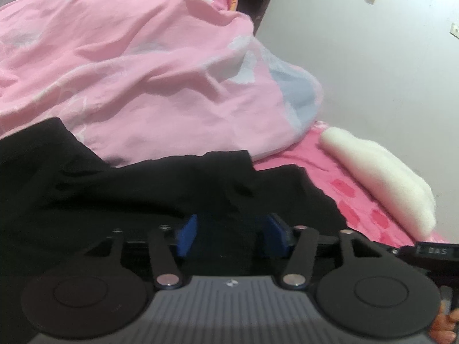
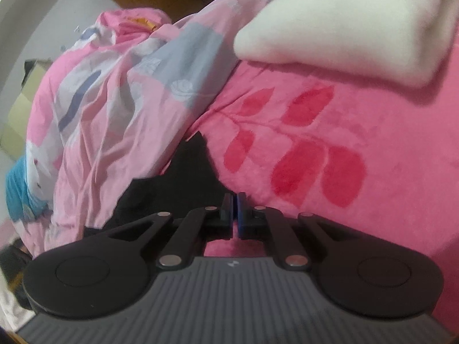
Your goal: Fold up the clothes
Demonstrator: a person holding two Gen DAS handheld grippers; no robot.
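Note:
A black garment lies crumpled on the pink bed, partly over the pale pink quilt. My left gripper is open, its blue pads wide apart; black cloth lies between them and hides the fingertips. In the right wrist view the black garment runs from the left up to my right gripper, whose pads are pressed together on its edge. Only a thin strip of cloth shows at the tips.
A rumpled pale pink quilt with blue and white patches is heaped behind the garment. A folded white fleece lies at the right on the pink leaf-print bedsheet. A grey wall bounds the bed's far side.

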